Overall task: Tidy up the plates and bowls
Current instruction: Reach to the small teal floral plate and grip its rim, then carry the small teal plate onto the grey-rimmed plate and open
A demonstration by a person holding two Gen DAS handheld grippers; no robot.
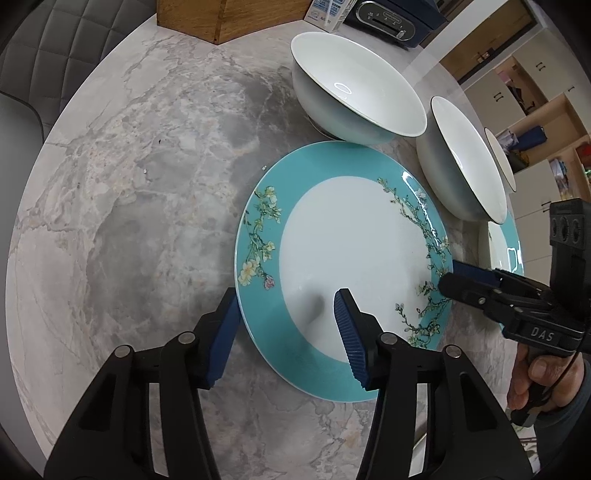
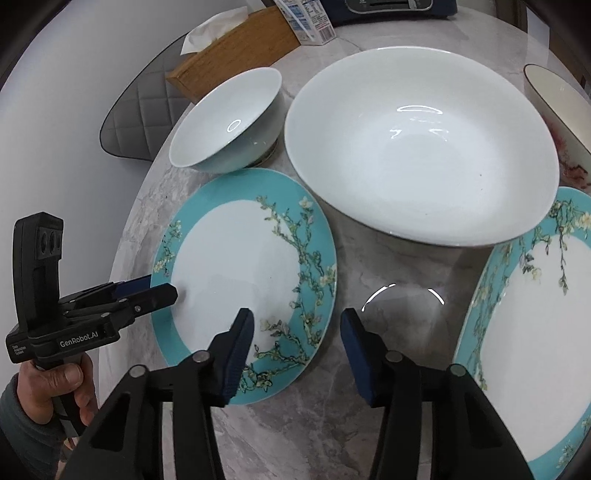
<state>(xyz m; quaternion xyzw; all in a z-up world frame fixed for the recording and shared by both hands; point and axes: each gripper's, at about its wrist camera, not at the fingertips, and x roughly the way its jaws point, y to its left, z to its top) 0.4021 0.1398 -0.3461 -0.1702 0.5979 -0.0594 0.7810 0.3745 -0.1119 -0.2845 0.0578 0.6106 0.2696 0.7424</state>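
Note:
A teal-rimmed plate (image 1: 354, 240) with a white middle and blossom branches lies flat on the marble table (image 1: 147, 221). My left gripper (image 1: 287, 295) is open and straddles the plate's left rim, one pad outside on the table side and the other over the white middle. From the opposite side my right gripper (image 2: 295, 314) is open across the same plate (image 2: 236, 258): its left pad hangs over the flowered rim, its right pad over bare table. Each wrist view shows the other gripper at the far rim, the right gripper (image 1: 450, 275) and the left gripper (image 2: 162, 287).
A second teal plate (image 2: 535, 332) lies to the right. Behind stand a large white bowl (image 2: 421, 147), a smaller white bowl (image 2: 229, 122) and a dark-rimmed bowl (image 2: 554, 107). At the back are a wooden tissue box (image 2: 236, 48), a carton (image 2: 310, 18) and a dark appliance (image 1: 391, 18).

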